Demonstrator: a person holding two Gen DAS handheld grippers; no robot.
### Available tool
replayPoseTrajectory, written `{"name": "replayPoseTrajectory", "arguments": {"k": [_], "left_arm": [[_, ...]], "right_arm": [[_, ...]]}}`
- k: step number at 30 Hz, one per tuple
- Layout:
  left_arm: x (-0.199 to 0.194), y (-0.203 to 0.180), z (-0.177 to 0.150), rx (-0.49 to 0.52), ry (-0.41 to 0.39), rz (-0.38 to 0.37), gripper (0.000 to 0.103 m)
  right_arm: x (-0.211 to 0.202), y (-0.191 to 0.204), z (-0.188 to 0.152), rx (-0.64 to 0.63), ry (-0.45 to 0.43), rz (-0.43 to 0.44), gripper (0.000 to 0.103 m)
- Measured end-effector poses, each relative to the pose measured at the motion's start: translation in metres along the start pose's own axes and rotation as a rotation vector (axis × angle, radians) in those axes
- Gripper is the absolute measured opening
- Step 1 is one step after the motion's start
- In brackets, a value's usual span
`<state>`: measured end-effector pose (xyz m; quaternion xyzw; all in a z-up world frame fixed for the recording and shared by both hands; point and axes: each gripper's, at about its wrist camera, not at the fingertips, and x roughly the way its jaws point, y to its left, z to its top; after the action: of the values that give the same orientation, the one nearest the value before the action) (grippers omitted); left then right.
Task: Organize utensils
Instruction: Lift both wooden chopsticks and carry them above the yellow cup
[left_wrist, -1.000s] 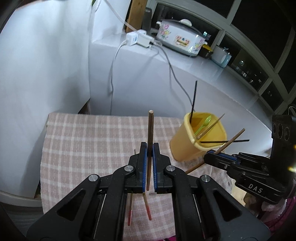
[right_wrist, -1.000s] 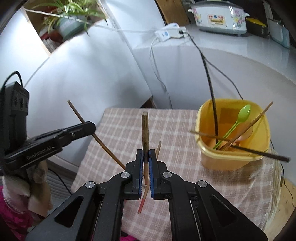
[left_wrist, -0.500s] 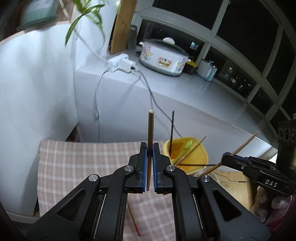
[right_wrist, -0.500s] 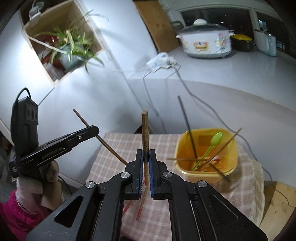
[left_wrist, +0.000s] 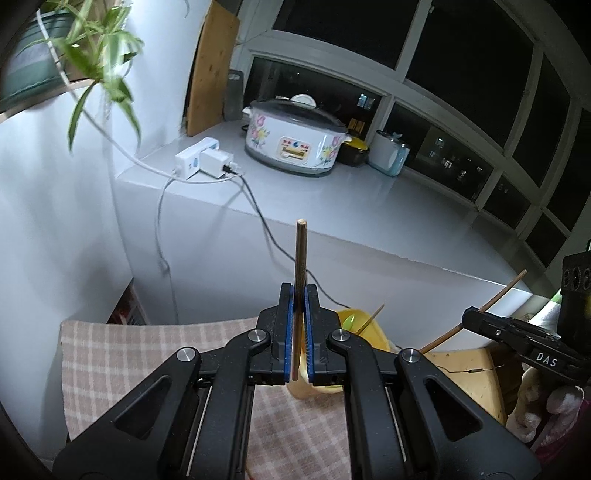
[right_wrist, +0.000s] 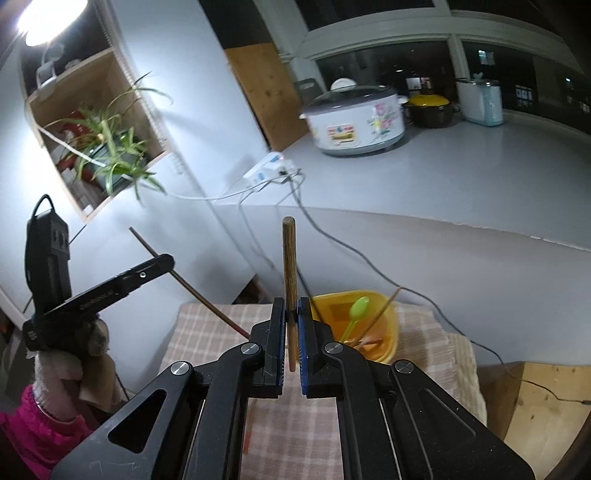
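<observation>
Your left claw (left_wrist: 299, 332) clamped on upright chopstick (left_wrist: 300, 280); right claw (right_wrist: 291, 332) clamped on its own stick (right_wrist: 289, 280). Yellow bin (right_wrist: 391, 325) lies far right of right claw, nearer that hand; tip stick down there.

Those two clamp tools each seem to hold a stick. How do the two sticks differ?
The left gripper pinches the left chopstick, a dark brown one, far along its length, as the right wrist view shows. The right gripper pinches the right chopstick, lighter brown here, near its lower end. Both are wooden, clamped tight, above the yellow container.
</observation>
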<state>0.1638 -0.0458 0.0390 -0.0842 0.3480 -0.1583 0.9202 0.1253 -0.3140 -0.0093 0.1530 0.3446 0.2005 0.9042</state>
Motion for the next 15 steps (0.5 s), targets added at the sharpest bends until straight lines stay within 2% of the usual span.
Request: {"name": "replayPoseTrajectory", "arguments": {"k": [6, 15], "left_arm": [[0.015, -0.012, 0.008, 0.015, 0.007, -0.014, 0.004], [0.044, -0.025, 0.012, 0.041, 0.039, -0.016, 0.004]], "right_arm": [[0.004, -0.011, 0.008, 0.004, -0.019, -0.033, 0.005], [0.026, -0.029, 0.009, 0.010, 0.009, -0.068, 0.005]]}}
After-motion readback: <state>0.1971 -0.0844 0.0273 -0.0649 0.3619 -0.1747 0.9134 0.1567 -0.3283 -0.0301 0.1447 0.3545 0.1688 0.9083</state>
